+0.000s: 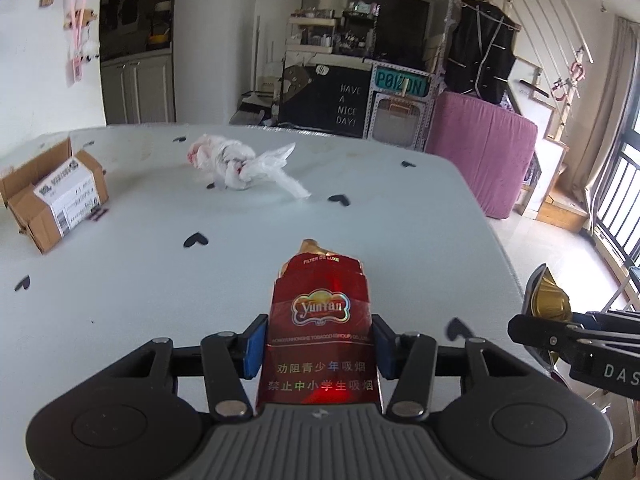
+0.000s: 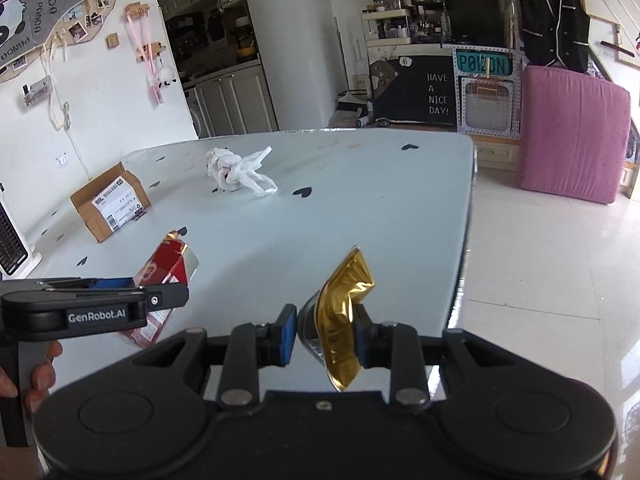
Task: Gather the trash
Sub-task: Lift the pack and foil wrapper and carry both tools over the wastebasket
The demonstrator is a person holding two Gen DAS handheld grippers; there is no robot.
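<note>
Both loads lifted off surface (image 1: 120, 320); carry them level to bin, don't squeeze harder. Left tool (image 1: 320, 344) pinching red pack (image 1: 320, 320) across its sides, angled down. Right tool (image 2: 326, 334) pinching gold foil (image 2: 344, 308), angled down; grip maybe shallow, hard to judge. Bag (image 1: 240, 164) and box (image 1: 52, 192) left on surface, far side.

Desk layout ahead of my fingers

On the desk (image 1: 360, 208), the cardboard box (image 1: 52, 192) lies at ten o'clock, the knotted plastic bag (image 1: 240, 164) at twelve, well apart from each other.
</note>
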